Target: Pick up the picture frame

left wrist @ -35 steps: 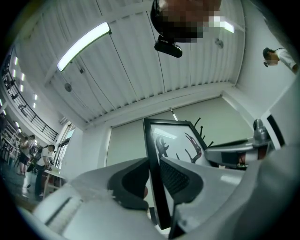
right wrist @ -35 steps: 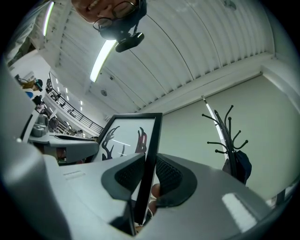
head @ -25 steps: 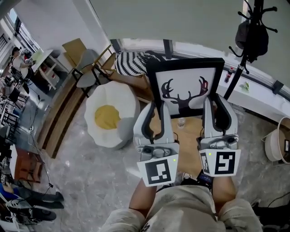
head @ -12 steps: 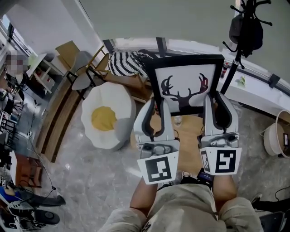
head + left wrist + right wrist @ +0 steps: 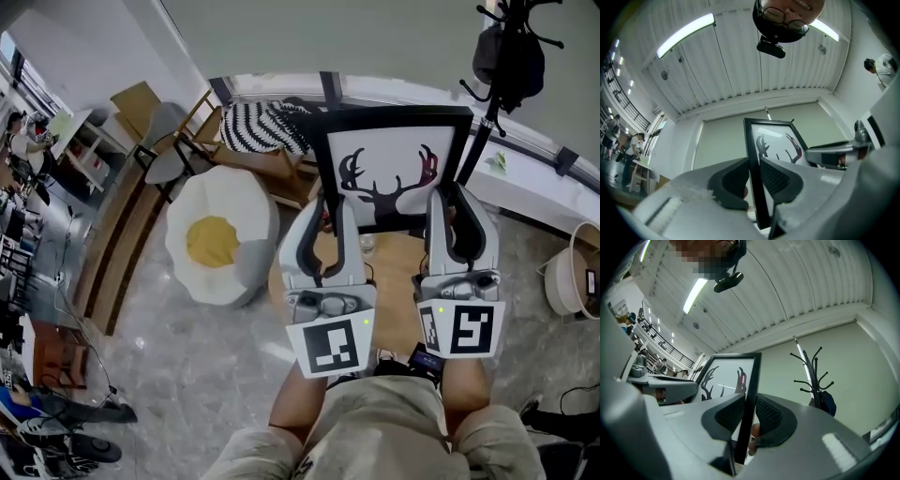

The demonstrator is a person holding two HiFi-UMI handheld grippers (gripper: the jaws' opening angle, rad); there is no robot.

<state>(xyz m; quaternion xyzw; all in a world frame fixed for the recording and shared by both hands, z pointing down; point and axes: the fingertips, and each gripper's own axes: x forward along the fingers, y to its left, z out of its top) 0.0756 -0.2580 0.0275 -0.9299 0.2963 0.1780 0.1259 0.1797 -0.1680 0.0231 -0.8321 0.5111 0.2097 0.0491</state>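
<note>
L gripper [image 5: 328,214] + R gripper [image 5: 452,208] clamp deer picture frame [image 5: 389,150] side rails; raise both in sync, no twist.

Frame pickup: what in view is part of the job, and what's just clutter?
Job: black picture frame with antler print; left gripper and right gripper, each clamped on a side edge.
Clutter: white-and-yellow fried-egg cushion; black-and-white striped cushion; black coat stand; white basket.

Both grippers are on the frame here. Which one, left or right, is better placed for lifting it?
Neither over the other: the left gripper clamps the picture frame at its left edge, the right gripper at its right edge, at similar height. Lift with both.
</note>
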